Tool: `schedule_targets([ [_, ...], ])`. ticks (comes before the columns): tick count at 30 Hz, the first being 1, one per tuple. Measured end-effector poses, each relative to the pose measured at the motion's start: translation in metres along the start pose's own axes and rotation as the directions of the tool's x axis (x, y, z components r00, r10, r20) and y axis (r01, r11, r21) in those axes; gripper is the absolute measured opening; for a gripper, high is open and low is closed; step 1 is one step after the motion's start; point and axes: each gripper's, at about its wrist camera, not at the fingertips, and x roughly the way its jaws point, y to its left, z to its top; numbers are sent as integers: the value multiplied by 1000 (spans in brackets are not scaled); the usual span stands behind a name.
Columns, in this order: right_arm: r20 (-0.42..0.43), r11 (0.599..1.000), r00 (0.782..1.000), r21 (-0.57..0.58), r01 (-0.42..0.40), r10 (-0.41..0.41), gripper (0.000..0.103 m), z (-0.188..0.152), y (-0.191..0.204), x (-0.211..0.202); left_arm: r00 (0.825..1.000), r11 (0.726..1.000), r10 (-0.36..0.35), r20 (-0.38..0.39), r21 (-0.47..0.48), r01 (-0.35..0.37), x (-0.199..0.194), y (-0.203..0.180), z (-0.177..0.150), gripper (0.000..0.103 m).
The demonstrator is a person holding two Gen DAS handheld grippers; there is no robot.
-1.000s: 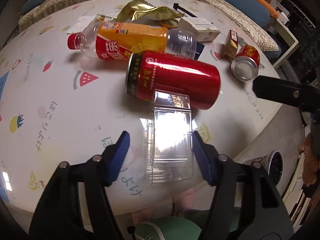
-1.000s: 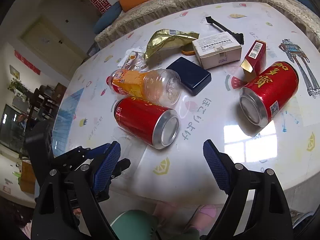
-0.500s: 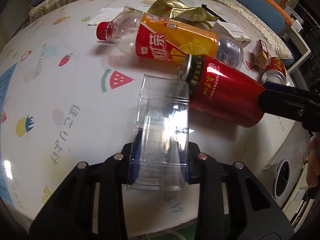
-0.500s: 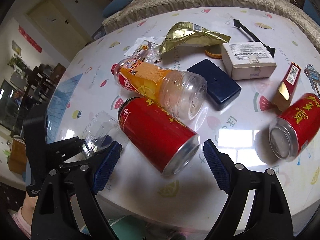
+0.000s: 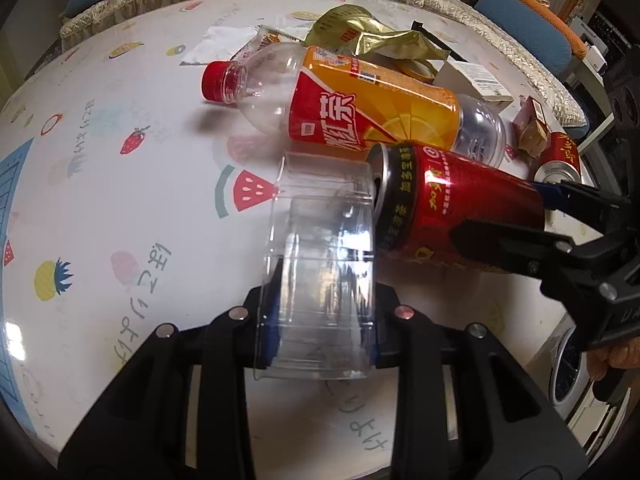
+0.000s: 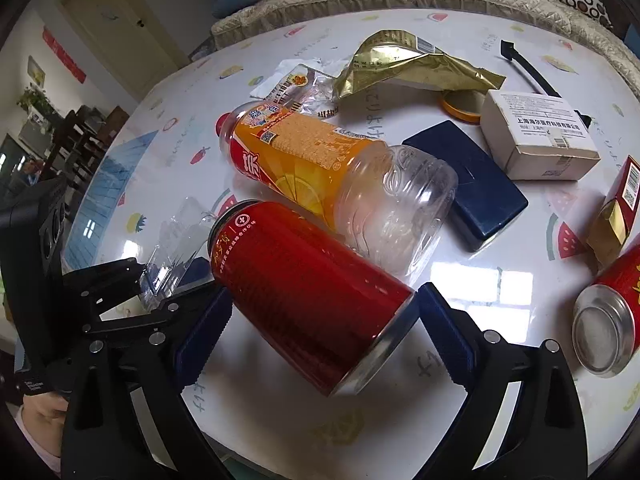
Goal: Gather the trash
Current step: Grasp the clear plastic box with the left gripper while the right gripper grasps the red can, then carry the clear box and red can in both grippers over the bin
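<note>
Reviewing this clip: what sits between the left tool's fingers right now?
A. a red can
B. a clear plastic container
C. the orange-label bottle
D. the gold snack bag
B: the left tool is closed on the clear plastic container, its blue pads pressing both sides.

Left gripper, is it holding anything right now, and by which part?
Yes: the left gripper holds the clear plastic cup, pads pressing opposite sides near its wider open end.

Bright daylight, window glare reflected on the glossy table (image 6: 480, 292); soft shadows under objects; strong fisheye curving, dark vignetted corners
</note>
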Motion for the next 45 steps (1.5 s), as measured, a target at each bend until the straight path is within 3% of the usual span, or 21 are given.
schedule_targets([
  [6, -19, 999, 1000, -45, -19, 18, 96, 4, 12, 13, 1000, 1000, -11, 0, -11, 11, 0, 4, 1, 29],
  [8, -21, 997, 1000, -77, 3, -5, 93, -2, 19, 17, 1000, 1000, 0, 5, -11, 0, 0, 5, 1, 29],
  [10, -32, 997, 999, -64, -32, 30, 85, -7, 18, 18, 1000, 1000, -6, 9, -15, 6, -1, 7, -1, 29],
  [13, -23, 998, 1000, -69, 1, -3, 77, -11, 19, 13, 1000, 1000, -6, 10, -15, 6, -3, 6, -3, 29],
  [19, -9, 999, 1000, -39, -12, 12, 72, -15, 15, -5, 999, 1000, 8, 43, 0, -8, -18, -2, -6, 29],
  [28, 59, 998, 996, 7, -64, 63, 67, -23, 7, -52, 995, 999, 13, 98, 48, -17, -55, -23, -1, 29],
  [35, 98, 997, 995, 63, -34, 28, 64, -30, -15, -78, 995, 996, -4, 104, 84, -5, -62, -49, 2, 29],
  [39, 60, 996, 998, 88, -7, 2, 64, -45, -30, -67, 996, 995, -14, 89, 99, 5, -52, -63, -3, 29],
  [45, 38, 998, 999, 64, -30, 27, 64, -63, -30, -65, 998, 993, -11, 69, 114, 3, -44, -66, -9, 29],
])
